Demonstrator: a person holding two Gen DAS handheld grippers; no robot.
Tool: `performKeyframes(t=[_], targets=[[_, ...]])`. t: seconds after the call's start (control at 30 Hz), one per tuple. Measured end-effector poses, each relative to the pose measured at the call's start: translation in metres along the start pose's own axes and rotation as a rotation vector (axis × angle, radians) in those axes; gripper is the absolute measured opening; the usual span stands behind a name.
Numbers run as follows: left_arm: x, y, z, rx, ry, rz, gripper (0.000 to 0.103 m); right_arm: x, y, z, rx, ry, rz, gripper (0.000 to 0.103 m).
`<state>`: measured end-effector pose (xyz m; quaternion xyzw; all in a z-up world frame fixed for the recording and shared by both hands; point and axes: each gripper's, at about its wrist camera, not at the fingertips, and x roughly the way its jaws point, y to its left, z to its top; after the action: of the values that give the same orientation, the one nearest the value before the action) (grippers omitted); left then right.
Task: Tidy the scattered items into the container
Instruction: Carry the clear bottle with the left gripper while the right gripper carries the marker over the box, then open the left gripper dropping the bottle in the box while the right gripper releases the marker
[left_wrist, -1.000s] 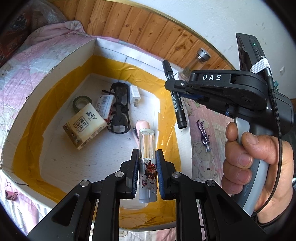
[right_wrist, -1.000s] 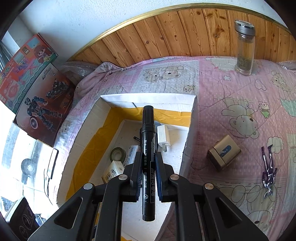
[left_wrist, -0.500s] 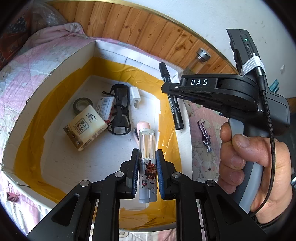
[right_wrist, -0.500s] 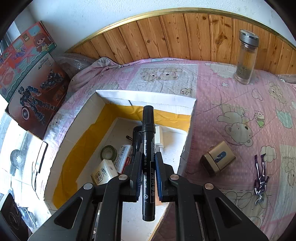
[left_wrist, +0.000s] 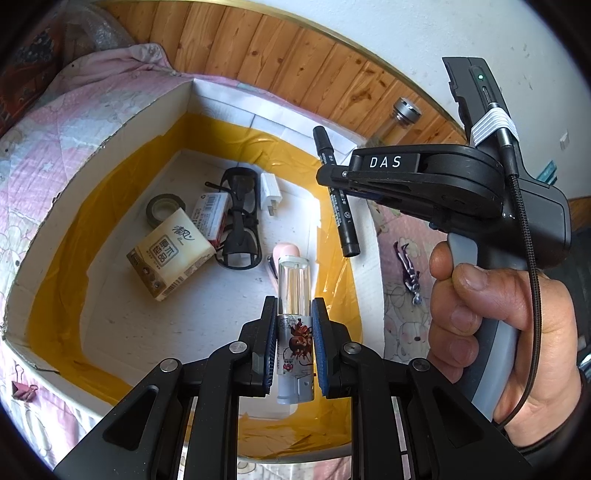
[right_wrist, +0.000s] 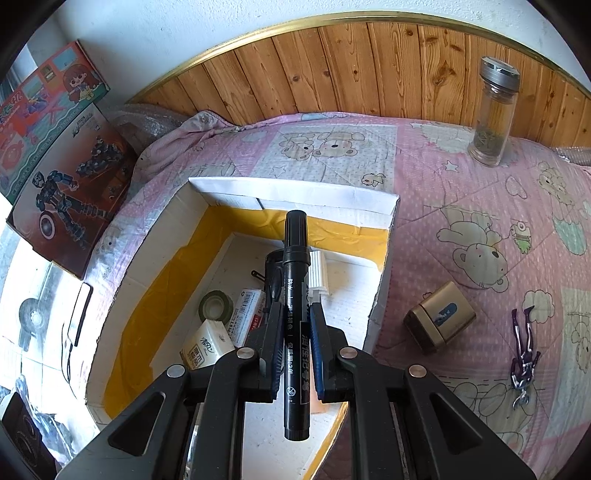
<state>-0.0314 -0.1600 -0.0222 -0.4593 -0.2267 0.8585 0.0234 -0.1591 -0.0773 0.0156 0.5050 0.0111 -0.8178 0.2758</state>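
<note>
Tape roll (left_wrist: 165, 207), tissue pack (left_wrist: 171, 258) & glasses (left_wrist: 240, 218) in box (left_wrist: 110, 147); tin (right_wrist: 439, 317) right of box.

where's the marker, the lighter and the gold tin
marker (right_wrist: 295, 280): right wrist view, on its printed barrel above the jaws
lighter (left_wrist: 294, 284): left wrist view, on its clear upper body
gold tin (right_wrist: 439, 317): right wrist view, on its top face

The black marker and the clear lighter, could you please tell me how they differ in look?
The black marker is opaque, printed with white text; the lighter has a see-through body and a cartoon sticker. The marker is longer than the lighter. Each is clamped between gripper fingers above the box.
</note>
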Motion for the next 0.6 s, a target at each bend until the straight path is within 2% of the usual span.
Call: performKeyframes(t=[0.3,0.4,0.6], targets=[[0.003,0.005,0.001,-0.041,0.02,-0.013,0.019,0.002,-0.007,-0.001,0.015,0.006,-0.019,0.016],[0.004,0.006,0.002,-0.051,0.021,-0.009,0.029,0.003,-0.01,-0.001,0.027,0.011,-0.015,0.017],[0.003,0.013,0.003,-0.076,0.016,-0.002,0.03,0.002,-0.008,-0.003,0.021,0.015,-0.009,0.019]])
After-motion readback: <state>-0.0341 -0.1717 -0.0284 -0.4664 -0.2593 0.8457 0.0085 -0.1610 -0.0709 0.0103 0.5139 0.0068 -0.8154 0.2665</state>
